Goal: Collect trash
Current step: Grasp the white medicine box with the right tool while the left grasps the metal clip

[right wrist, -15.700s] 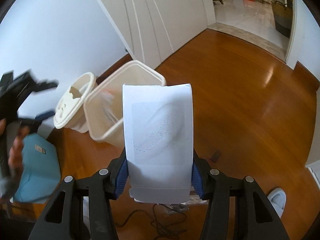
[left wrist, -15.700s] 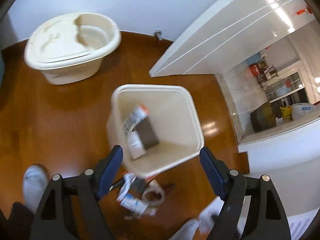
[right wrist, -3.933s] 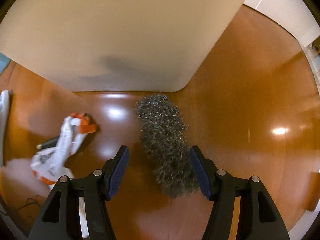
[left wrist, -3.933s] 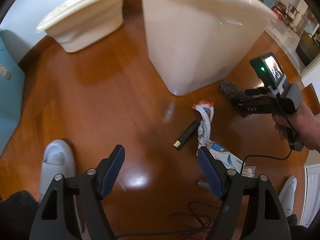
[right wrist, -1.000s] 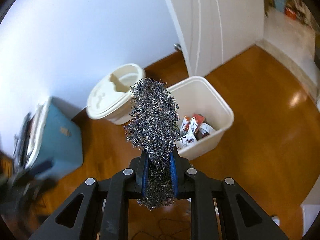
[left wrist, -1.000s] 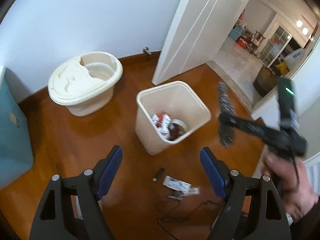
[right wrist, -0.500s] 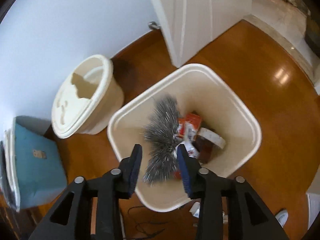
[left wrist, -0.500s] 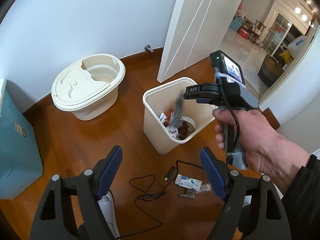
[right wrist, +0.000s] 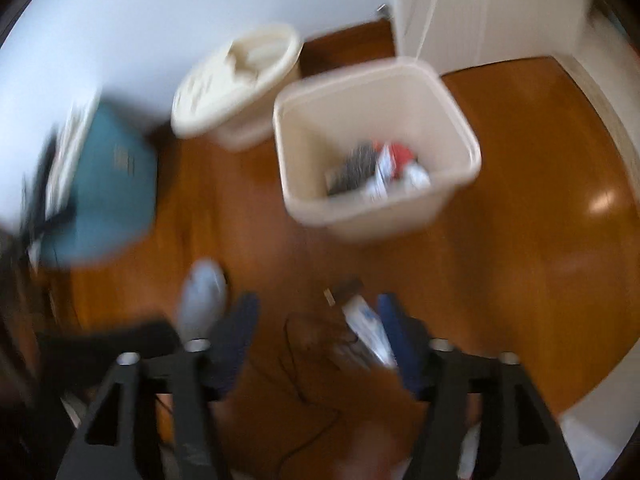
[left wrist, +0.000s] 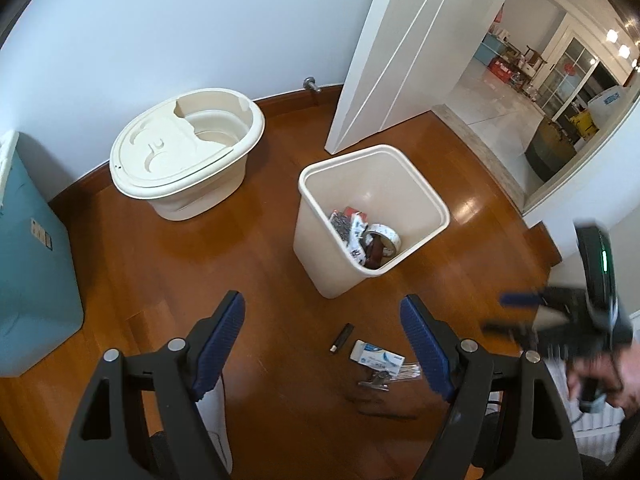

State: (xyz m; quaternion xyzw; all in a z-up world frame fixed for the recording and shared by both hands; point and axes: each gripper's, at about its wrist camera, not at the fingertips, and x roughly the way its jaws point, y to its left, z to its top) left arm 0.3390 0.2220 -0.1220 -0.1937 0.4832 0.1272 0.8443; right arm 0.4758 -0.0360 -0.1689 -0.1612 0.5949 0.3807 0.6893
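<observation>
Several bits of trash already lie in the cream bin (left wrist: 372, 216), among them a grey steel-wool wad (left wrist: 340, 225), a tape roll (left wrist: 385, 236) and crumpled wrappers, so the job looks partway done. Left on the wooden floor (left wrist: 248, 272) are a small dark stick-shaped thing (left wrist: 341, 338), a white-and-blue packet (left wrist: 376, 357) and a metal clip (left wrist: 377, 381) with thin sticks beside it, all at lower centre of the left wrist view, near the bin but apart from it.

Both grippers carry nothing. The left gripper (left wrist: 322, 346) hangs with its fingers spread wide above that litter. The right gripper (right wrist: 318, 340) has its fingers opening, with only floor and the packet (right wrist: 366, 326) seen between and beyond them; I judge it is heading for the next piece. That next move calls for coming down over the packet, straddling it and closing, then carrying it to the bin.

The left wrist view is sharp and shows the remaining litter piece by piece, plus the right gripper as a dark blur at lower right. The right wrist view is smeared by motion, but it alone shows a pale slipper (right wrist: 202, 294) at lower left and a thin cable (right wrist: 296, 364) trailing on the floor.
</observation>
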